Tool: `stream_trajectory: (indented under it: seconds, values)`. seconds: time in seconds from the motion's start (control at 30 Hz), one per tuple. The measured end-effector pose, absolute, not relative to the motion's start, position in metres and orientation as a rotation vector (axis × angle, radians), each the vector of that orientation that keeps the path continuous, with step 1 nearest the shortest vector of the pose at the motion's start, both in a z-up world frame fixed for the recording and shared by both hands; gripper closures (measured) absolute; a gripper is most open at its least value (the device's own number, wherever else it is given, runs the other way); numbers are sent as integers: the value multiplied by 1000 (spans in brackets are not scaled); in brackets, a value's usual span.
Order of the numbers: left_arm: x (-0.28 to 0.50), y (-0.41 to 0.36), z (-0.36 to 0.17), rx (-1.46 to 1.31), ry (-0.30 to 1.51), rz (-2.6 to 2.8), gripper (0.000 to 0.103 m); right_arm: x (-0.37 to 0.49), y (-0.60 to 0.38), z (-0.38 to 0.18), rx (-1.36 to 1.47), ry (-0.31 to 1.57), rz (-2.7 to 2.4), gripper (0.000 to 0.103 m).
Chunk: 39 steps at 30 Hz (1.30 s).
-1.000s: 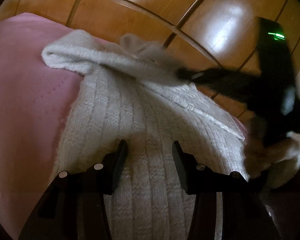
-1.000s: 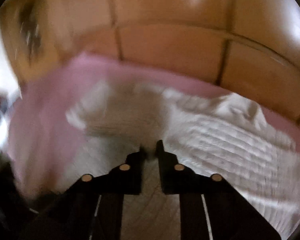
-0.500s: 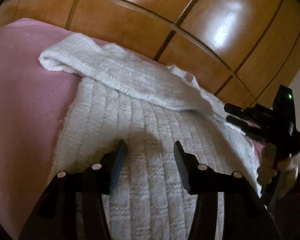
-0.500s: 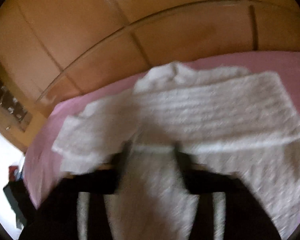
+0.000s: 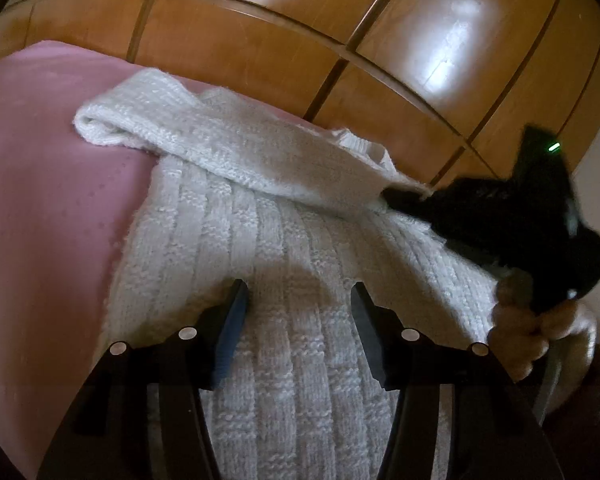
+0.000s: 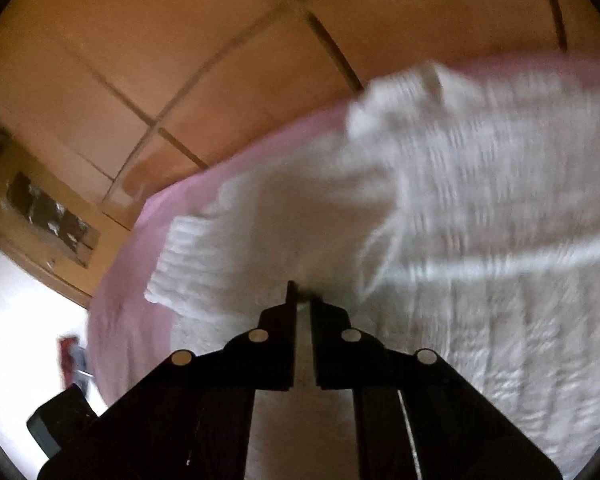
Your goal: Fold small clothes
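On the pink bed cover: a white knitted sweater is lying flat, body ribs running toward the near edge, with one sleeve folded across its far part from left to right.
Bed cover: the pink bed cover is showing bare to the left of the sweater; a wooden panelled wall is rising just behind it.
Left gripper: the left gripper is hovering over the near middle of the sweater body with its jaws standing apart and nothing between them, so it is not pinning the cloth.
Right gripper: the right gripper is reaching in from the right; its jaws have just been closing and are now together. A bit of knit at the sleeve's end seems to be caught at the tips, though blur is making that hard to confirm.
Right hand: the person's hand is gripping the handle at the right edge.
Risk, slipping: the bite is looking shallow, so a quick pull is likely to be letting the loose knit slide out.
Risk, dragging: with nothing holding the body down, a tug on the sleeve is likely to be pulling the whole sweater rightward and undoing the fold.
Risk, stretching: open knit is prone to snagging on the tips and distorting.
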State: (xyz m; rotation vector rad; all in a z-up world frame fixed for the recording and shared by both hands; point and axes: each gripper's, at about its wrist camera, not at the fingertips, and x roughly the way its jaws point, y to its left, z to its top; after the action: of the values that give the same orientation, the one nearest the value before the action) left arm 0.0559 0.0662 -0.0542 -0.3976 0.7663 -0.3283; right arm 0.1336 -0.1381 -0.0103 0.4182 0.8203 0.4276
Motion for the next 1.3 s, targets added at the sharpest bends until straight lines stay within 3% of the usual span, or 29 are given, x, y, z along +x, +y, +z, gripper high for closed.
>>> stream_trajectory:
  seconds: [0.1,0.27,0.4,0.5,0.53,0.6,0.77,0.83,0.87,0.9,1.03,1.13,1.3]
  values:
    - [56,66,-54,-397,766,-329,50,128,-144,22,342,723,380,103]
    - [56,65,-54,-397,766,-328,50,133,-179,54,264,632,255,103]
    - [55,66,-54,-395,766,-328,50,134,-223,37,362,699,248,102]
    - [54,65,-53,-389,765,-339,45,124,-234,17,433,734,275,95]
    - [55,64,-53,-381,766,-338,45,121,-235,5,478,760,293,79]
    - [54,63,-53,-368,767,-336,43,117,-228,-11,522,797,321,61]
    - [55,64,-53,-363,769,-335,43,127,-186,-50,612,903,397,61]
    - [55,63,-52,-358,770,-332,43,137,-172,-50,632,897,386,68]
    - [55,63,-52,-357,770,-332,43,141,-167,-48,641,907,396,77]
    - [55,62,-52,-356,771,-332,43,144,-162,-43,628,922,409,97]
    - [56,60,-50,-351,787,-324,43,137,-148,-3,424,821,358,97]
    - [62,54,-42,-342,817,-344,30,133,-155,34,342,711,315,97]
    - [100,50,-31,-365,828,-339,30,128,-201,79,314,596,234,97]
